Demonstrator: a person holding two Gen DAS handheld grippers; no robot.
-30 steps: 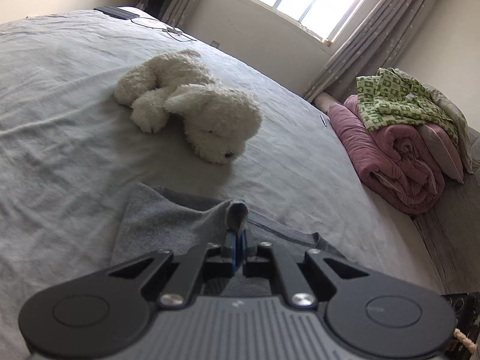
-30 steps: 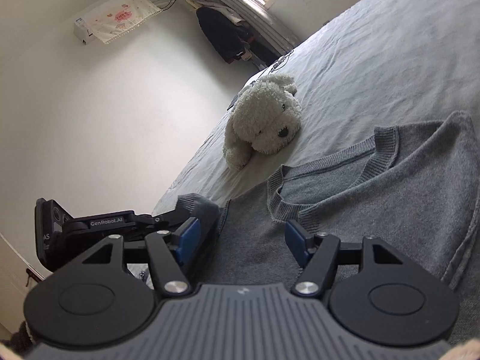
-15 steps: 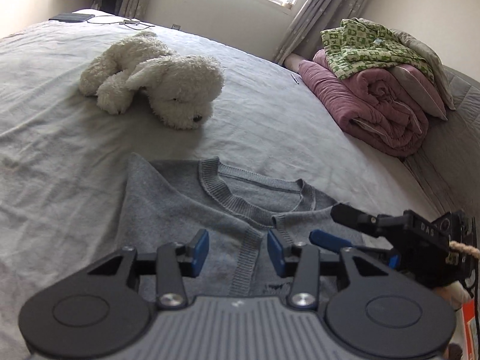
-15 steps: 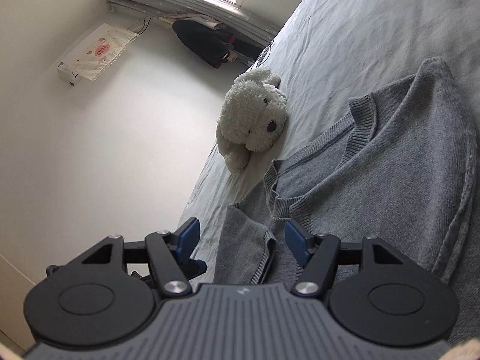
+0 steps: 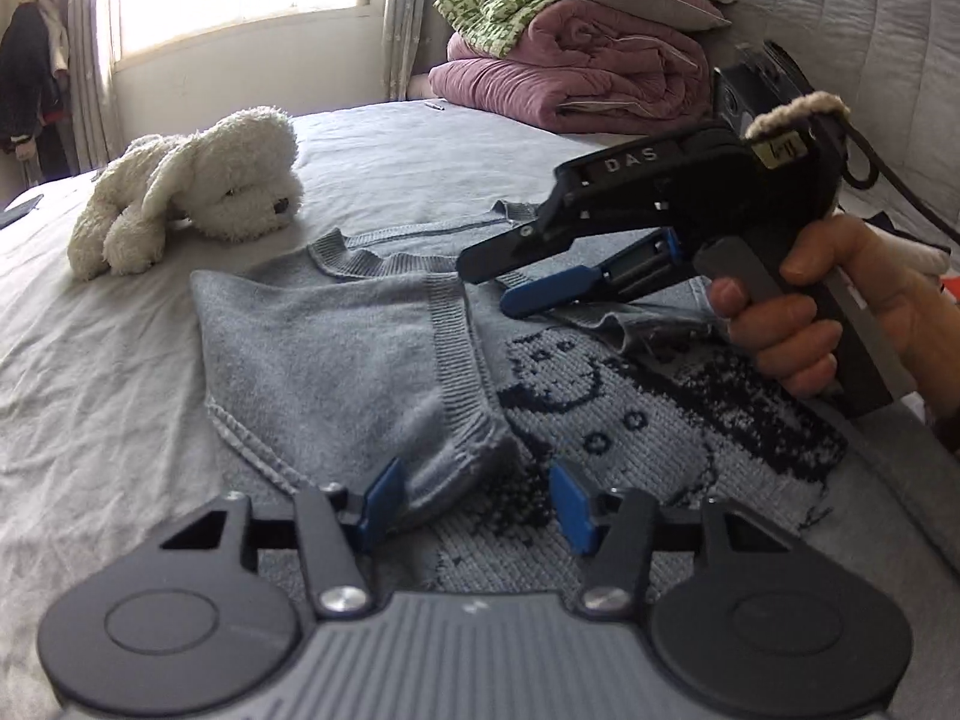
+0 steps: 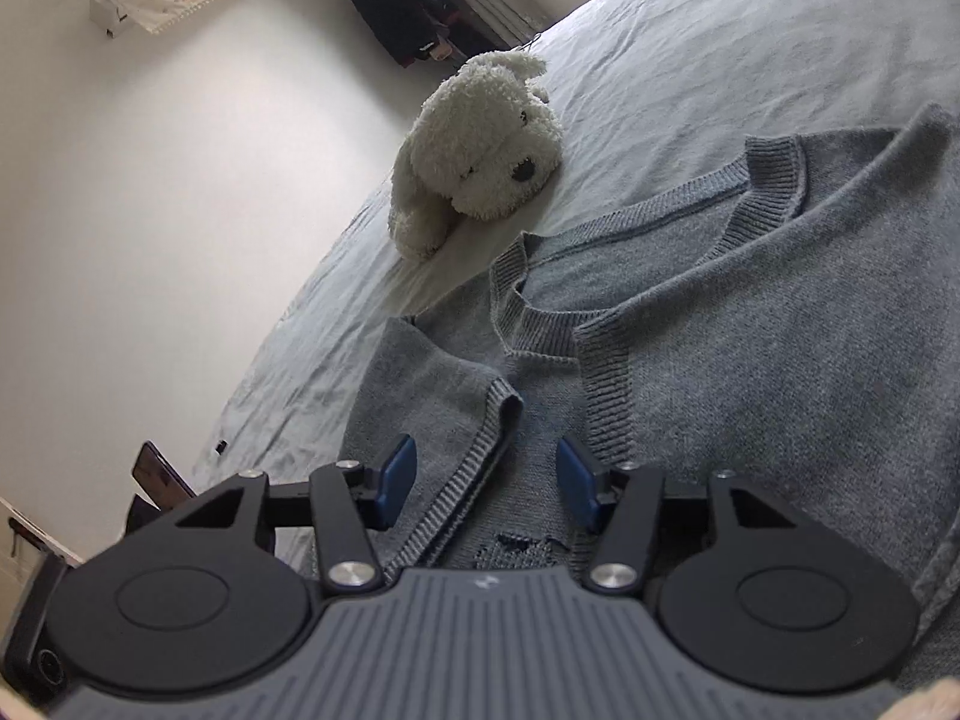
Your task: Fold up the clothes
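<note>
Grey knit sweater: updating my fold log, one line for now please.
grey knit sweater: sleeves folded in, on bed | left gripper: opening, over cuff | right gripper: closing, over cuff

My left gripper (image 5: 474, 495) is black with blue pads, silver screws and a ribbed grey body; my right gripper (image 5: 510, 276) reads "DAS".

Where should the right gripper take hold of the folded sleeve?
Grip the sleeve's ribbed cuff, coming from its near end. That edge stands raised off the grey sweater, already between the closing jaws of the right gripper, which are not yet touching it.
</note>
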